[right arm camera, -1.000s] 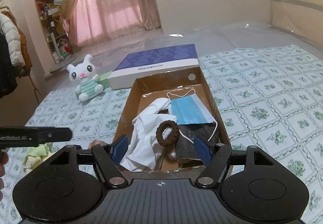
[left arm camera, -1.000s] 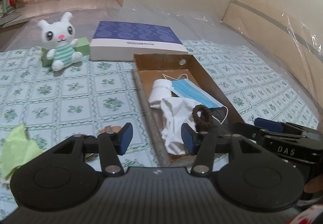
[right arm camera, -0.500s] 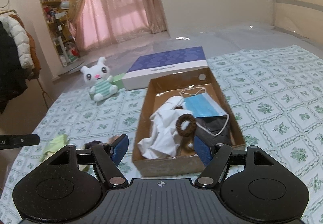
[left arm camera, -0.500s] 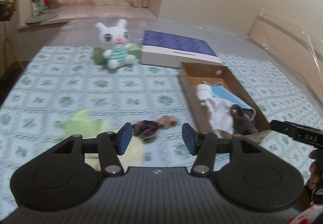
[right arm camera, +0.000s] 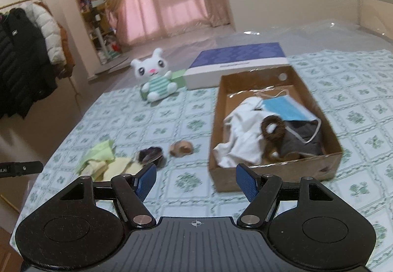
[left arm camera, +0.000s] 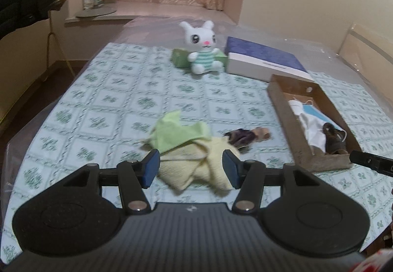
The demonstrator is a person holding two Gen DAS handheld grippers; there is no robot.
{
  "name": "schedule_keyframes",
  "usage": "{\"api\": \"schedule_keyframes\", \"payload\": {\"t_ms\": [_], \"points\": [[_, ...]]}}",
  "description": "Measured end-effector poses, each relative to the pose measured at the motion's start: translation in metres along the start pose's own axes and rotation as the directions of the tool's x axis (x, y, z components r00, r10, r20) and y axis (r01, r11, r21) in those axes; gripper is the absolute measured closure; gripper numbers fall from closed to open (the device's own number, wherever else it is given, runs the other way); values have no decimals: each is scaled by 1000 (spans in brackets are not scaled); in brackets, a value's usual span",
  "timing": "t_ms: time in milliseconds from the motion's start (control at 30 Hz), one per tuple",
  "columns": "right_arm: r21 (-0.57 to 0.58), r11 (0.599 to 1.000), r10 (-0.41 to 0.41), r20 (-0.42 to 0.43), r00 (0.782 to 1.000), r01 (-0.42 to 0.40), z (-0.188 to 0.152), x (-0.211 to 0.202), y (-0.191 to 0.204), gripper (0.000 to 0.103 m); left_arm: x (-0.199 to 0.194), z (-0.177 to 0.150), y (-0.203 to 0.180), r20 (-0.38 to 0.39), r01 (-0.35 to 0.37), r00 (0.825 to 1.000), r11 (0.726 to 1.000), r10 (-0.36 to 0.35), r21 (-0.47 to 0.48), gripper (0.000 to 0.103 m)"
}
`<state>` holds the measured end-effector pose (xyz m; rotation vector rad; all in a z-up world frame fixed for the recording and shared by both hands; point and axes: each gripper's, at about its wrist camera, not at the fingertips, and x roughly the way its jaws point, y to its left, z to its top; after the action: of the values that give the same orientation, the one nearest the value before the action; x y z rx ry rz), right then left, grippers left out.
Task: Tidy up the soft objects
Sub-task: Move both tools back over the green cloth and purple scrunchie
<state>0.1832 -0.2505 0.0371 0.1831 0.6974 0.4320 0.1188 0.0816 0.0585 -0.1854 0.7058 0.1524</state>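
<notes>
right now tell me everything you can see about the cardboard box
The open brown cardboard box is a shallow, lidless rectangular tray with a round hole in its far wall. It lies flat on the green-patterned cloth, its far end near the purple-topped white box. Inside lie a crumpled white cloth, a blue face mask, a brown hair scrunchie and a dark grey fabric piece. No tool touches it.
</notes>
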Motion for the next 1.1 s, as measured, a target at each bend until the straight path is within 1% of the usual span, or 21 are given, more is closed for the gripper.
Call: {"api": "schedule_keyframes", "payload": {"t_ms": [133,300,533,767,867,1100], "points": [[-22,999,29,-28,999,-30,-3,12,15,32,0,-5,10,-7,-18,1000,1000,17,-13,50],[-52,997,58,-52,997,-60,-5,28,30,32,6,-6,16,-4,-31,1000,999,31,-8,50],[-92,992,79,-67,995,-85,-4,51,47,32,25,-7,17,2,-59,998,996,59,66,51],[-105,990,86,-82,993,-94,0,74,54,32,53,-7,17,-14,-52,998,992,54,113,53],[-112,989,84,-94,992,-94,-1,83,56,32,65,-6,18,-19,-52,998,990,55,132,57],[-109,990,81,-116,990,-94,0,103,57,32,89,-5,15,-24,-47,998,980,52,191,59]]}}
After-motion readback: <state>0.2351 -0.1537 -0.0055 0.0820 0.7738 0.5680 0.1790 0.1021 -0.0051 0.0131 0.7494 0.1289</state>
